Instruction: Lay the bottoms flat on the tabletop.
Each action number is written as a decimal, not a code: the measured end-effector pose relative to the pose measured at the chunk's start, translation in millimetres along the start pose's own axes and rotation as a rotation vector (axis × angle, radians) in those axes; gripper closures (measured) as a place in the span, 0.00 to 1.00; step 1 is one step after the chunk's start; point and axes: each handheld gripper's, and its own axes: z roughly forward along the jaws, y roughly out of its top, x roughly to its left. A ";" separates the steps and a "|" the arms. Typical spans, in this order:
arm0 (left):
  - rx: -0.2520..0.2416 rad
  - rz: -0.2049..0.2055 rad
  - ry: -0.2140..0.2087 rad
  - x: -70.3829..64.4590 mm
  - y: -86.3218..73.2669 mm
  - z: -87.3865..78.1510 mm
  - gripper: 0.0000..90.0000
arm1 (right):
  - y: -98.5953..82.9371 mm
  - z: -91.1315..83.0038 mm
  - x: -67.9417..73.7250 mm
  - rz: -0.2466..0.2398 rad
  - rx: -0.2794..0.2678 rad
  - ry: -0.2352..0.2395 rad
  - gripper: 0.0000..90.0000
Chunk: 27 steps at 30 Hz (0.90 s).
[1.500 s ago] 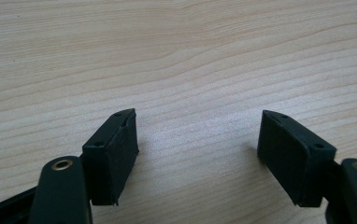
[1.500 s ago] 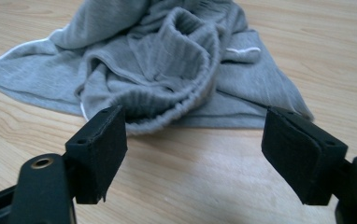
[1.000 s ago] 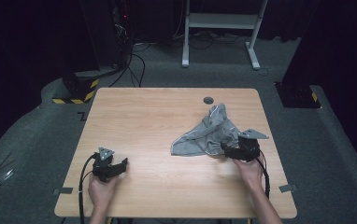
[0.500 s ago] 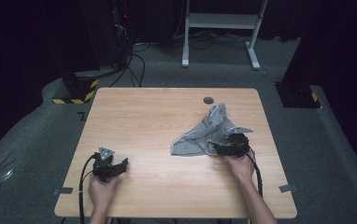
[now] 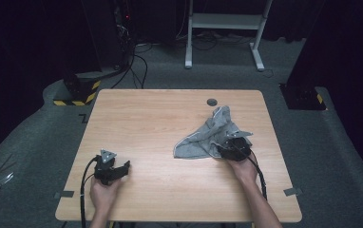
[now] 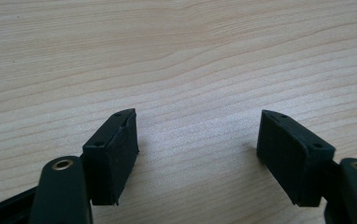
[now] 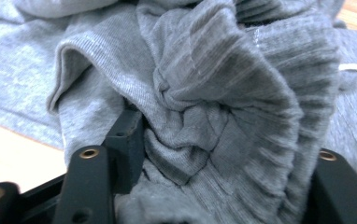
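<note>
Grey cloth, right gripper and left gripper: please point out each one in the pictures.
grey cloth (image 5: 203, 140), high view, flat left part.
right gripper (image 5: 227, 148), high view, between its fingertips.
left gripper (image 6: 197, 154), left gripper view, between its fingertips.

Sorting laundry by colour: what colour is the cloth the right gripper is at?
Grey, with ribbed knit; the cloth shows best in the right gripper view.

Bare forearms, no sleeves. Carried two black grippers: left gripper (image 5: 125, 165) topped by a grey three-cornered plate, right gripper (image 5: 223, 149) trailing a black cable. Ribbed black pads (image 6: 292, 154); brass-ringed screw holes.
</note>
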 end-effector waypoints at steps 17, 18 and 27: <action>0.003 0.000 -0.001 0.1 0.3 0.0 0.33 | -9.4 -13.6 30.6 -0.055 -0.007 0.036 0.72; 0.003 0.000 -0.001 0.1 0.3 0.0 0.33 | -10.8 -14.7 32.5 -0.048 -0.008 0.040 0.72; 0.002 0.007 0.001 -0.2 0.5 0.3 0.32 | -18.1 -22.3 58.3 -0.058 -0.016 0.053 0.72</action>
